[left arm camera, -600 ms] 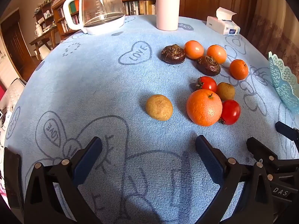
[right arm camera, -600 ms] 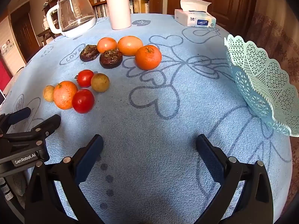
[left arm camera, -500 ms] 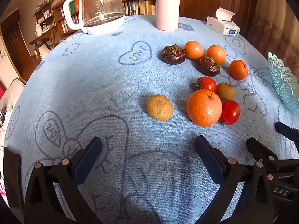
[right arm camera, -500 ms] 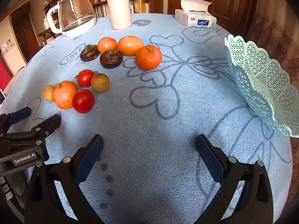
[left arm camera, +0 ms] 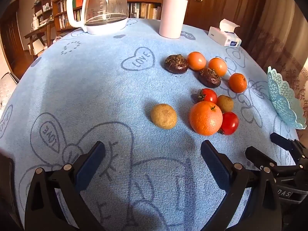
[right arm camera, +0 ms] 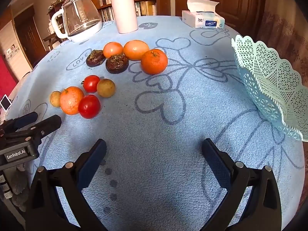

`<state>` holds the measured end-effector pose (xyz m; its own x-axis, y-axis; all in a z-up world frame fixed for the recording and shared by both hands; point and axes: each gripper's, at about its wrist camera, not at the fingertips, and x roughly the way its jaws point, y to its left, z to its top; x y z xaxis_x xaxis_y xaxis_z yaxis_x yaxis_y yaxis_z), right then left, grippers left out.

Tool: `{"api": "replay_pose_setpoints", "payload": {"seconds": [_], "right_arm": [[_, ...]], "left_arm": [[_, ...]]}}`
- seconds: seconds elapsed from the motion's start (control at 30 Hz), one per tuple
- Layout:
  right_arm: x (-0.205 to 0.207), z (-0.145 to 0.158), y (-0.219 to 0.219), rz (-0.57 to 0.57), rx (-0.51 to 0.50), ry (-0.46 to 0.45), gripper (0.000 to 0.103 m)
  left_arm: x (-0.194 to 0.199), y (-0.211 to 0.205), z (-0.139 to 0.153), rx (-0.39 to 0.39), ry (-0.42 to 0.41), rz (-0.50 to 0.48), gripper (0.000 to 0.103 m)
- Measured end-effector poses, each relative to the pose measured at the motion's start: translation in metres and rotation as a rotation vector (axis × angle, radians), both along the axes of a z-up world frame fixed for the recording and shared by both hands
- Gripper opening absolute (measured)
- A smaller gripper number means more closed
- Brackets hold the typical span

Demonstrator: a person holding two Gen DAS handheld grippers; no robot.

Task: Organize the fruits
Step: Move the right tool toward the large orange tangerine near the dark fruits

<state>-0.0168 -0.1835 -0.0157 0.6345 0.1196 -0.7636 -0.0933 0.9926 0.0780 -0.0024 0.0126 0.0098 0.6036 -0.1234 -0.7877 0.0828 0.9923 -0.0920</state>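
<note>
both jaws gape wide, empty: left gripper near the fruit, right gripper over bare cloth. fruit sits clustered on the cloth, basket well apart and empty. round ones touch; nudging one could roll its neighbours.

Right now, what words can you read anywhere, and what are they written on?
"LOVE": heart on the tablecloth.
"Color's Life": tissue box; its other print is too small.
"GenRobot.AI": left gripper.
"DAS": right gripper, partly cut off.
Glass kettle markings: unreadable.
</note>
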Motion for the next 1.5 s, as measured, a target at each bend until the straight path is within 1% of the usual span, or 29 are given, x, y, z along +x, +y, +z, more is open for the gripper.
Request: {"api": "replay_pose_setpoints", "payload": {"seconds": [0.1, 0.2, 0.27, 0.33, 0.47, 0.77, 0.9, 1.17, 1.37, 1.5], "right_arm": [[-0.001, 0.001, -0.002, 0.007, 0.018, -0.005, 0.101], [-0.004, 0.003, -0.001, 0.028, 0.034, -0.014, 0.101], [-0.006, 0.004, 0.002, 0.056, 0.04, -0.021, 0.101], [-0.007, 0.004, 0.006, 0.084, 0.035, -0.026, 0.101], [-0.011, 0.007, 0.011, 0.12, 0.035, -0.048, 0.101], [-0.016, 0.015, 0.004, 0.14, 0.112, -0.088, 0.101], [-0.021, 0.022, 0.002, 0.149, 0.14, -0.13, 0.101], [-0.028, 0.032, -0.004, 0.147, 0.207, -0.189, 0.101], [-0.031, 0.038, -0.006, 0.128, 0.202, -0.231, 0.101], [-0.035, 0.042, -0.002, 0.126, 0.171, -0.272, 0.101]], "left_arm": [[0.002, 0.0, 0.001, 0.009, -0.001, -0.008, 0.098], [0.003, 0.002, 0.002, 0.038, -0.013, -0.004, 0.098], [0.006, 0.005, 0.004, 0.054, -0.024, 0.0, 0.096], [0.009, 0.008, 0.004, 0.062, -0.029, 0.0, 0.089], [0.012, 0.009, 0.005, 0.075, -0.033, -0.009, 0.088], [0.015, 0.003, 0.006, 0.095, -0.054, -0.035, 0.085], [0.016, 0.0, 0.005, 0.106, -0.061, -0.044, 0.081], [0.015, 0.001, 0.007, 0.088, -0.084, -0.045, 0.081], [0.01, -0.003, 0.009, 0.106, -0.119, -0.05, 0.081], [0.01, -0.004, 0.009, 0.108, -0.125, -0.055, 0.081]]}}
